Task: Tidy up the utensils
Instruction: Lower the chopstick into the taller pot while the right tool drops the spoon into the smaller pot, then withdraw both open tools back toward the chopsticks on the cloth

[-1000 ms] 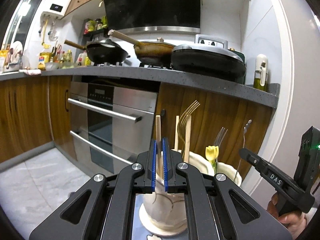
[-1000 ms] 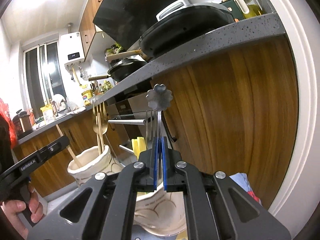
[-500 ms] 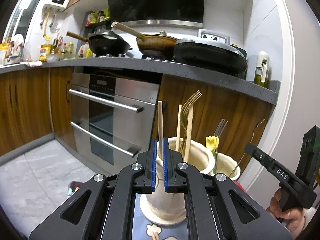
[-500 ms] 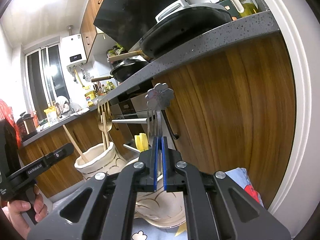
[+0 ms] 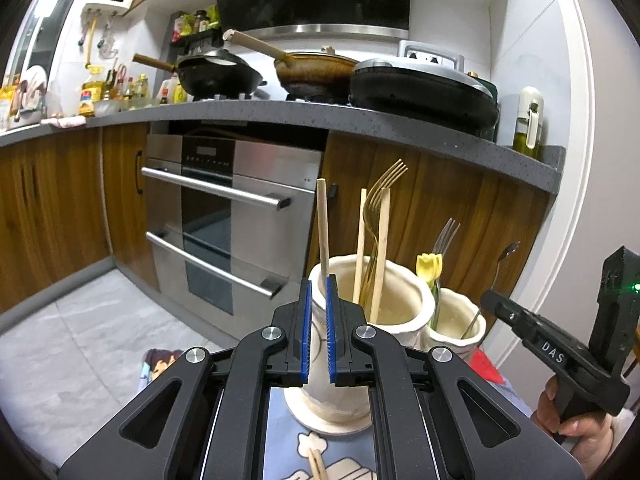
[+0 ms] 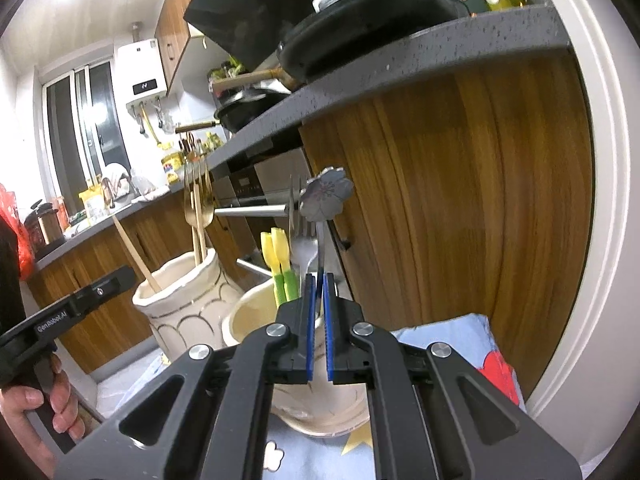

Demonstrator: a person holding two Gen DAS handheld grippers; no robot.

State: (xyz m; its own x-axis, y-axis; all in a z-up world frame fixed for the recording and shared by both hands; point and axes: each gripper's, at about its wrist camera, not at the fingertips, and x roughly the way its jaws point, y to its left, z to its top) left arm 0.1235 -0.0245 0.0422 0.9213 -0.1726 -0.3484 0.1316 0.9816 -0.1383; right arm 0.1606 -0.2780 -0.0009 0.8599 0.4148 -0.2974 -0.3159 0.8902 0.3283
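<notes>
A tall cream jar (image 5: 400, 300) (image 6: 180, 308) holds a gold fork (image 5: 384, 184) and two wooden sticks. My left gripper (image 5: 318, 280) (image 6: 128, 274) is shut on a third wooden chopstick (image 5: 322, 232) whose lower end is at the jar's mouth. To the right, a shorter cream jar (image 5: 456, 320) (image 6: 248, 316) holds a silver fork (image 5: 446, 236) and yellow tulip-handled utensils (image 6: 276, 252). My right gripper (image 6: 318, 278) (image 5: 486, 300) is shut on the thin handle of a flower-ended spoon (image 6: 326, 198), upright over the short jar.
Both jars stand on a patterned blue cloth (image 6: 440, 340), where another chopstick (image 5: 316, 464) lies. A grey counter edge (image 6: 400, 76) overhangs wooden cabinet fronts close behind. An oven (image 5: 224, 208) with bar handles is to the left and a white door frame (image 5: 576, 200) to the right.
Both views have tipped downward a little, so the jars' mouths show more. The chopstick and the spoon stay between the pads.
</notes>
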